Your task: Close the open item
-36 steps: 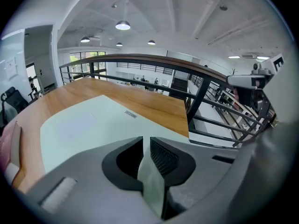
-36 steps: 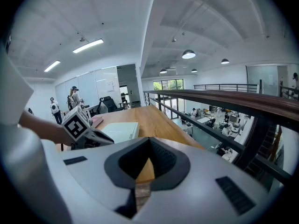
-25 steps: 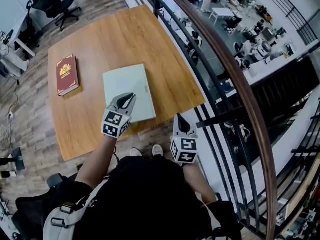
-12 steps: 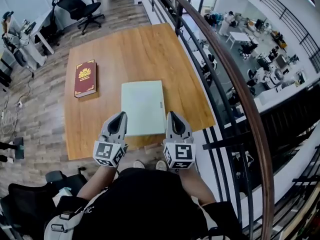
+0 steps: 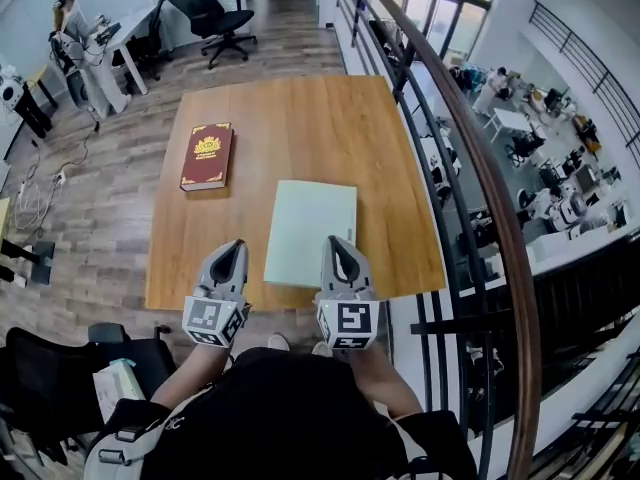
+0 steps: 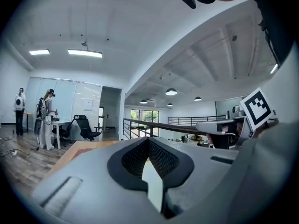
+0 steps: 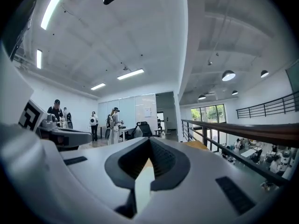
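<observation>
Pale green book lies flat and already shut on the table, just ahead of and between the left claw and right claw, both pinched closed on nothing, apparently because no cover needs pushing.

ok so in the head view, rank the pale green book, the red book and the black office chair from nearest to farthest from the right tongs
1. pale green book: right at the tips of the right tongs, on the near part of the table.
2. red book: farther up the table, off to the left.
3. black office chair: on the floor beyond the table's far end.
</observation>
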`<state>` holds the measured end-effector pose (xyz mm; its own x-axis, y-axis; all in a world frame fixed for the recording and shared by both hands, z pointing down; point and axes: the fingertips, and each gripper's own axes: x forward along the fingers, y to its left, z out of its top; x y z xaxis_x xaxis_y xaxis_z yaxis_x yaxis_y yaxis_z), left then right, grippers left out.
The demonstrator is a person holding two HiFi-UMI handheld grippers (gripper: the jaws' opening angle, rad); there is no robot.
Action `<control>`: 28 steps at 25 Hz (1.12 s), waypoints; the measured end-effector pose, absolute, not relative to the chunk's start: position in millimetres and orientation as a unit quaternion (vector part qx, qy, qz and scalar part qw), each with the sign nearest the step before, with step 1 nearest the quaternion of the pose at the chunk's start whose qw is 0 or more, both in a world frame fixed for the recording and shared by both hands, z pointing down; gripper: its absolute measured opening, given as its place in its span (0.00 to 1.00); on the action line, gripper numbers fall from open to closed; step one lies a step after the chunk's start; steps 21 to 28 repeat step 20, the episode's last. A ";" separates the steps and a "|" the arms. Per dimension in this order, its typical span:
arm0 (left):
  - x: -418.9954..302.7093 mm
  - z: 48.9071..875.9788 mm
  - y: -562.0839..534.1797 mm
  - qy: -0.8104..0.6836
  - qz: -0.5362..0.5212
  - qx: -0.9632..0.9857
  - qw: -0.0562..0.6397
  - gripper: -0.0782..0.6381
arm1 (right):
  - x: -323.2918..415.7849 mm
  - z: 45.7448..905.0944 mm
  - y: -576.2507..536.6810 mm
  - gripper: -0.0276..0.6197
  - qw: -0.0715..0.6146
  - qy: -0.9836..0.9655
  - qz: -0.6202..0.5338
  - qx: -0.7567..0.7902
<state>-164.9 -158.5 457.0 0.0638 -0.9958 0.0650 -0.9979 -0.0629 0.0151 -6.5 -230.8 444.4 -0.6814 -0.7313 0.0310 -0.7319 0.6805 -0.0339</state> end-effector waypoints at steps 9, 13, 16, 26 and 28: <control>-180.2 465.3 -158.3 -0.693 0.017 0.719 0.053 0.11 | -8.0 450.6 -238.6 0.04 0.006 -0.916 0.046 0.398; -176.5 471.0 -159.9 -0.691 0.018 0.720 0.057 0.11 | -1.6 456.5 -240.3 0.04 0.009 -0.914 0.049 0.402; -173.5 472.3 -160.5 -0.691 0.018 0.720 0.058 0.11 | 4.1 458.9 -242.1 0.04 0.009 -0.913 0.050 0.405; -170.9 472.6 -164.6 -0.690 0.018 0.721 0.061 0.11 | 9.7 459.0 -246.6 0.04 0.012 -0.910 0.050 0.411; -170.9 472.6 -164.6 -0.690 0.018 0.721 0.061 0.11 | 9.7 459.0 -246.6 0.04 0.012 -0.910 0.050 0.411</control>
